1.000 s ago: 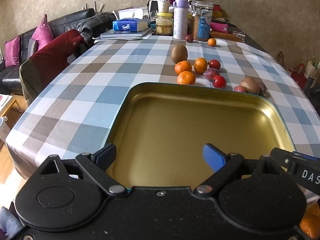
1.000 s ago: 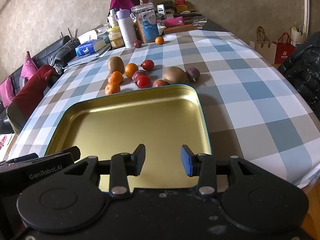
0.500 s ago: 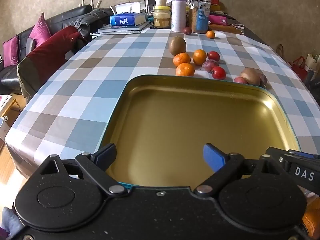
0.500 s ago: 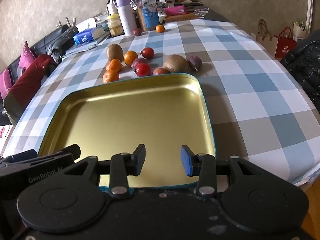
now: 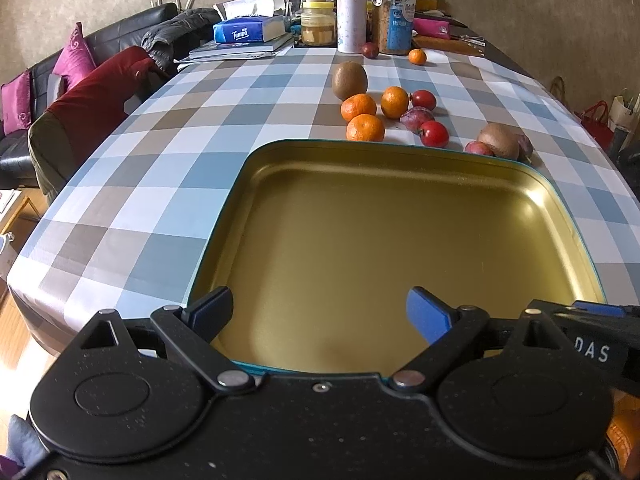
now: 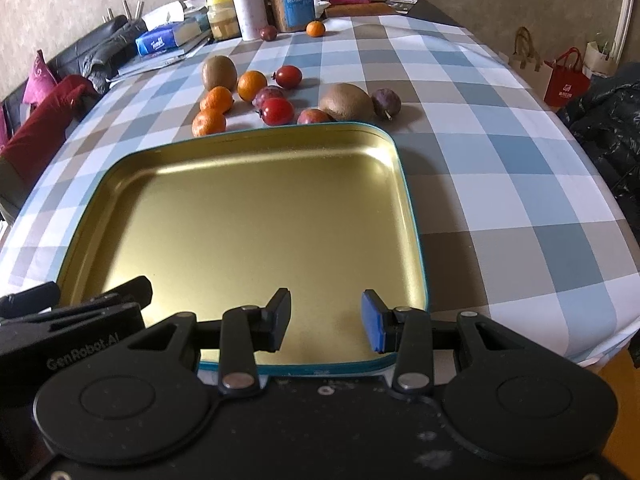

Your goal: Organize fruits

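Fruit (image 6: 276,111) lies clustered on the desk (image 6: 500,184) beyond the far rim of the empty tray (image 6: 408,208), ahead of both the left gripper (image 5: 320,312) and right gripper (image 6: 326,320), each spread and empty, so reach over the rim, straddle one piece, then pinch gently.

Mounted behind each gripper, angled down and forward, close over the near tray (image 5: 400,152) rim. Shared ahead: tray, fruit cluster (image 6: 256,96), checked surface (image 6: 480,140).
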Tool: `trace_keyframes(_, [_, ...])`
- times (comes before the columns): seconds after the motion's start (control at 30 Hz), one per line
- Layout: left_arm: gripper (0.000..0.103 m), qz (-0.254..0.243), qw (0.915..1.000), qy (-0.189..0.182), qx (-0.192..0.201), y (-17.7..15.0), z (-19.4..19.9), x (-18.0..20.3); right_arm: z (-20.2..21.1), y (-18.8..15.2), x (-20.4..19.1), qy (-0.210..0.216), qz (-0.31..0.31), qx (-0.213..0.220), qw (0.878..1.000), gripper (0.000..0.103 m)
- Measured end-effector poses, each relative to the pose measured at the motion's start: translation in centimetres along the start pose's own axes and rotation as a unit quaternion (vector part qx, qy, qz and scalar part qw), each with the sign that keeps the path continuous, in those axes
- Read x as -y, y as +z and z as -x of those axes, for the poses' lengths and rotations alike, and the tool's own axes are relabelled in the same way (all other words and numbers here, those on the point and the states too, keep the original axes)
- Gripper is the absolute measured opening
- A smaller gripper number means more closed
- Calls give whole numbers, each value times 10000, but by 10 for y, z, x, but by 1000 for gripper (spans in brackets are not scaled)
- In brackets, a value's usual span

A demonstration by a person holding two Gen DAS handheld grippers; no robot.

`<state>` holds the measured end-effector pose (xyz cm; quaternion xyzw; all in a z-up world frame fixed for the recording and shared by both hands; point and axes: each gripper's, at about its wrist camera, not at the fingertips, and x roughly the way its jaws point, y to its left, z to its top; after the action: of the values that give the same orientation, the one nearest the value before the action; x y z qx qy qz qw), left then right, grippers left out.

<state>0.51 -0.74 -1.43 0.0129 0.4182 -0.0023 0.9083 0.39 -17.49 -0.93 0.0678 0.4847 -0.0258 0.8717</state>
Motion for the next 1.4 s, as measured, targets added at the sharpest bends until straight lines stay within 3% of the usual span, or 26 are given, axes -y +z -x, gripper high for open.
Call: trace_keyframes(1.4, [94, -67, 9999, 54, -104, 0, -1, 4, -3, -1, 0, 38, 44, -103, 9999, 42])
